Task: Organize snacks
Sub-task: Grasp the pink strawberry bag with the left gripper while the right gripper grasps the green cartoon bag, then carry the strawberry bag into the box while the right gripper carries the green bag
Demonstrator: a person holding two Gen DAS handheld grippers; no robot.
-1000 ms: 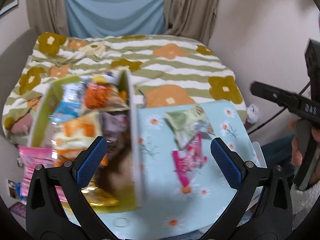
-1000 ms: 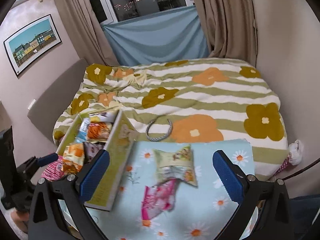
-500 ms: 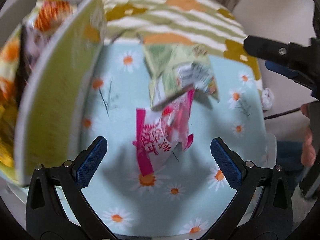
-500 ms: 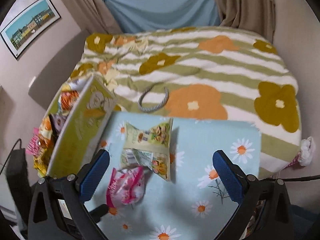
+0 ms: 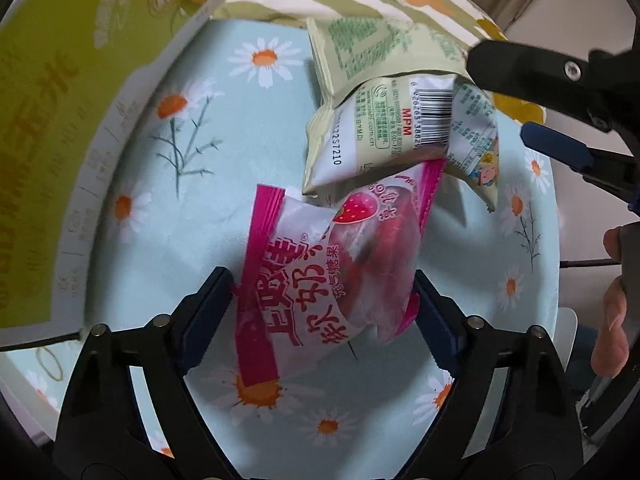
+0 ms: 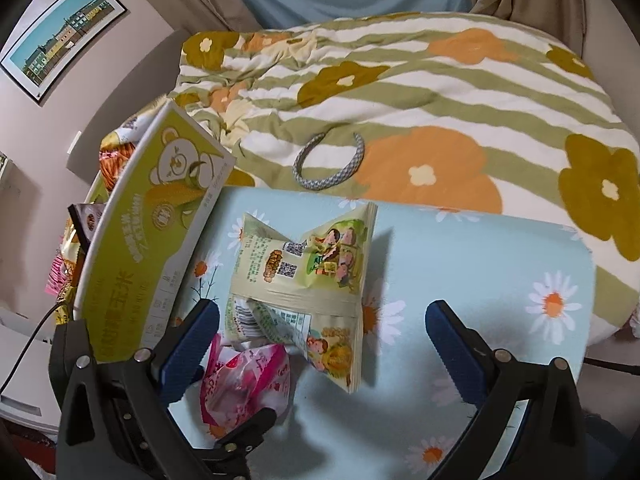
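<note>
A pink strawberry candy bag (image 5: 320, 276) lies on the daisy-print table (image 5: 184, 216); it also shows in the right wrist view (image 6: 248, 384). My left gripper (image 5: 324, 304) is open with its pads on either side of the bag, touching or nearly touching it. A pale green snack pack (image 5: 392, 120) lies just beyond, partly over the pink bag; the right wrist view shows it too (image 6: 304, 276). My right gripper (image 6: 320, 344) is open and empty above the green pack. A green cardboard box (image 6: 148, 236) holding several snacks stands at the left.
A bed with a striped flower quilt (image 6: 440, 92) lies behind the table, with a grey braided ring (image 6: 332, 164) on it. The box wall (image 5: 60, 128) stands close on the left. The table's right edge (image 6: 580, 264) is near the wall.
My left gripper has swung from over the box down to the pink bag, and its jaws now straddle it. My right gripper has come lower and nearer to the green pack.
</note>
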